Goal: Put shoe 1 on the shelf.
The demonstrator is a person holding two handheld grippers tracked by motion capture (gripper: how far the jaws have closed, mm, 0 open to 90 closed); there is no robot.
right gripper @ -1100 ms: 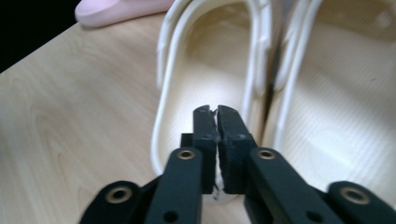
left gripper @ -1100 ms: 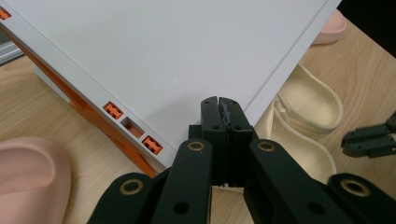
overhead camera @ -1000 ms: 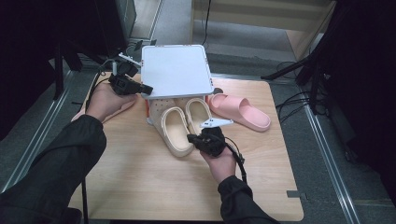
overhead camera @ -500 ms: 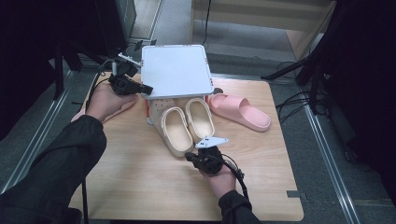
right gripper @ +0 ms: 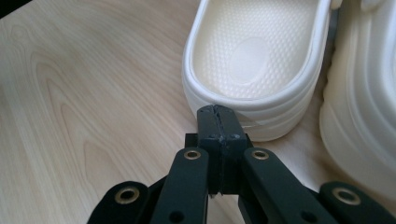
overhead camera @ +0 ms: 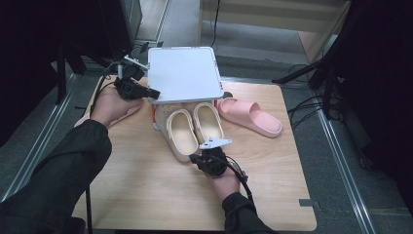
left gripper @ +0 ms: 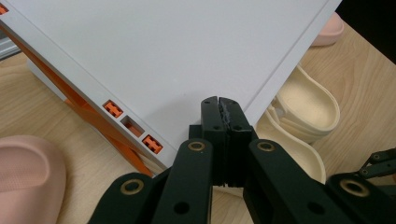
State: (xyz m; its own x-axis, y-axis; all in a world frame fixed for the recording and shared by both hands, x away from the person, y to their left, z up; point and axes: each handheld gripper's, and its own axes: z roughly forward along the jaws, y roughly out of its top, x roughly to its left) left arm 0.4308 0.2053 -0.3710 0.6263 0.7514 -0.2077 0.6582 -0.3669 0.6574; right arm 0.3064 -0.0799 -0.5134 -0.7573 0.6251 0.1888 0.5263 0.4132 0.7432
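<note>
A white shelf board point(overhead camera: 184, 73) on orange supports point(left gripper: 93, 116) stands at the back of the wooden table point(overhead camera: 146, 190). Two cream slippers lie in front of it, toes under the board: the left one point(overhead camera: 179, 131) and the right one point(overhead camera: 208, 122). My right gripper point(overhead camera: 194, 157) is shut and empty, with its tips point(right gripper: 218, 114) just at the heel of the left cream slipper point(right gripper: 254, 51). My left gripper point(overhead camera: 152, 92) is shut and empty too, its tips point(left gripper: 218, 103) at the board's point(left gripper: 177, 51) left edge.
A pink slipper point(overhead camera: 251, 116) lies right of the cream pair. Another pink slipper point(left gripper: 23, 177) lies near my left gripper. Cables point(overhead camera: 311, 105) and a dark stand sit on the floor beyond the table's right edge; metal rails run along both sides.
My right gripper has drawn back from the cream slippers toward the near edge and sunk lower, to heel height. The left gripper has stayed at the shelf board.
</note>
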